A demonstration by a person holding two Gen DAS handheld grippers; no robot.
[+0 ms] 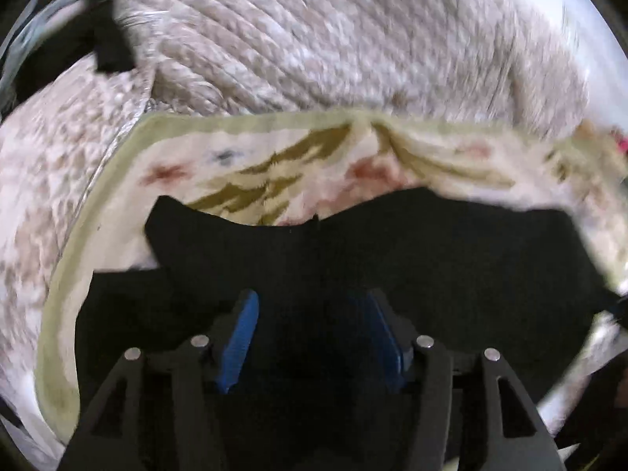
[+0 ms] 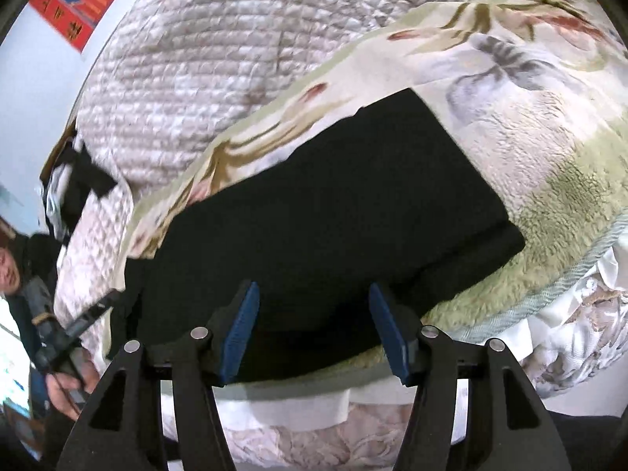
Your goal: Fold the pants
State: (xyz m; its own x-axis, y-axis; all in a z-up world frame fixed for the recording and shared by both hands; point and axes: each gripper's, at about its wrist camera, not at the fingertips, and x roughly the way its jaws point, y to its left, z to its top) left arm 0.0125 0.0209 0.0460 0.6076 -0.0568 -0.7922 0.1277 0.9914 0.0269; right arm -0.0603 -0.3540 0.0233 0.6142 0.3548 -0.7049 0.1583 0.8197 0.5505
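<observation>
My left gripper (image 1: 310, 337) is spread above the black pants (image 1: 353, 259), pinching nothing. My right gripper (image 2: 314, 333) is spread too, over their near edge. The pants (image 2: 333, 204) lie folded on the floral blanket (image 2: 549, 137). I judge one fold is laid; next I need a fresh grip for another fold.

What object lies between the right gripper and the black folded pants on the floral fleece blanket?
Nothing visible does. The right gripper stands open just above the black folded pants, which lie bare on the floral fleece blanket.
</observation>
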